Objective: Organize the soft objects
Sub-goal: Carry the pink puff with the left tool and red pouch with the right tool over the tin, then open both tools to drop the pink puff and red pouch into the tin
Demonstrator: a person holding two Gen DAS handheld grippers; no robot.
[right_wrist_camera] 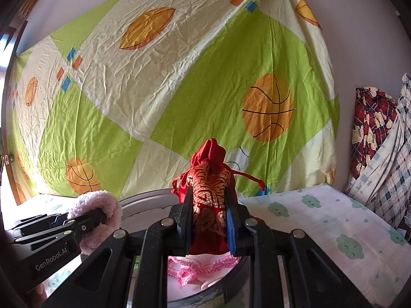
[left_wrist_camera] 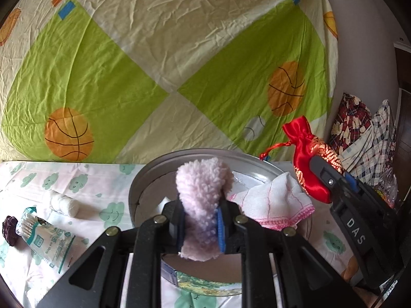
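My left gripper [left_wrist_camera: 200,227] is shut on a fluffy pale pink cloth [left_wrist_camera: 203,192], held upright over a round metal tin [left_wrist_camera: 164,165]. A white cloth with pink trim [left_wrist_camera: 277,202] drapes over the tin's right rim. At the right of the left wrist view, my right gripper [left_wrist_camera: 318,173] is shut on a red and gold drawstring pouch [left_wrist_camera: 305,159]. In the right wrist view the right gripper [right_wrist_camera: 209,220] clamps the pouch [right_wrist_camera: 209,177] above the tin [right_wrist_camera: 143,197], with the pink-trimmed cloth [right_wrist_camera: 203,265] beneath. The left gripper [right_wrist_camera: 90,219] with the pink fluffy cloth [right_wrist_camera: 102,200] is at the left.
A cloud-print sheet [left_wrist_camera: 84,182] covers the surface. On it at the left lie a rolled white bandage [left_wrist_camera: 64,202], a pack of cotton swabs [left_wrist_camera: 43,233] and a small dark object [left_wrist_camera: 9,229]. A basketball-print sheet [left_wrist_camera: 164,59] hangs behind. Plaid fabric [left_wrist_camera: 359,131] is piled at the right.
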